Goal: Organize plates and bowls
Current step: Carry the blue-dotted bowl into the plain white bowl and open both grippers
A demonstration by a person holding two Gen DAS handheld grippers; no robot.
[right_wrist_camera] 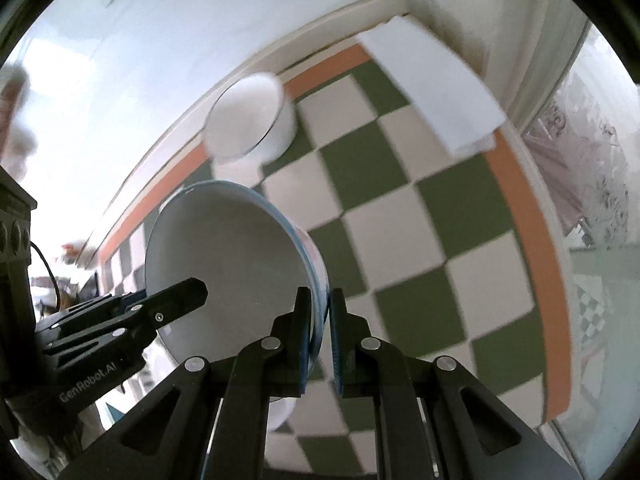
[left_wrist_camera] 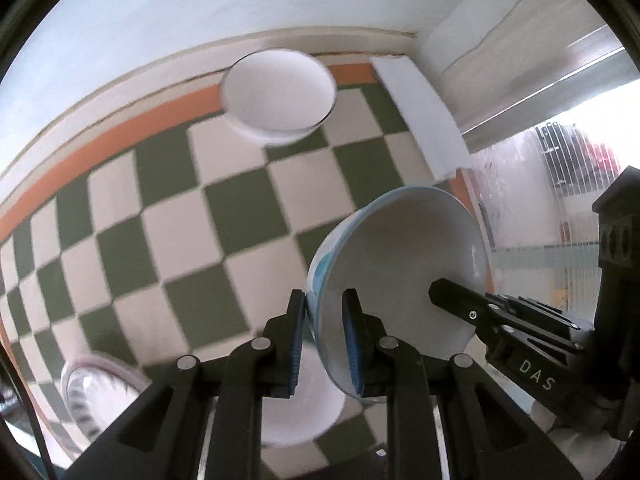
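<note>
Left wrist view. Lettering "DAS" on the right gripper point(left_wrist_camera: 452, 300), entering lower right. Checked tablecloth point(left_wrist_camera: 168, 224), orange-bordered, open across centre and left; white bowl point(left_wrist_camera: 279, 94) top centre near the border; patterned plate point(left_wrist_camera: 92, 392) lower left. Left gripper point(left_wrist_camera: 324, 340), jaws narrow, clamps the rim of the tilted blue-rimmed bowl point(left_wrist_camera: 400, 264), lower centre-right.

Right wrist view. "GenRobot.AI" on the left gripper point(right_wrist_camera: 176, 300), lower left. Cloth open at right. Right gripper point(right_wrist_camera: 320, 340), jaws narrow, pinches the same bowl's rim point(right_wrist_camera: 224, 256), left of centre.
</note>
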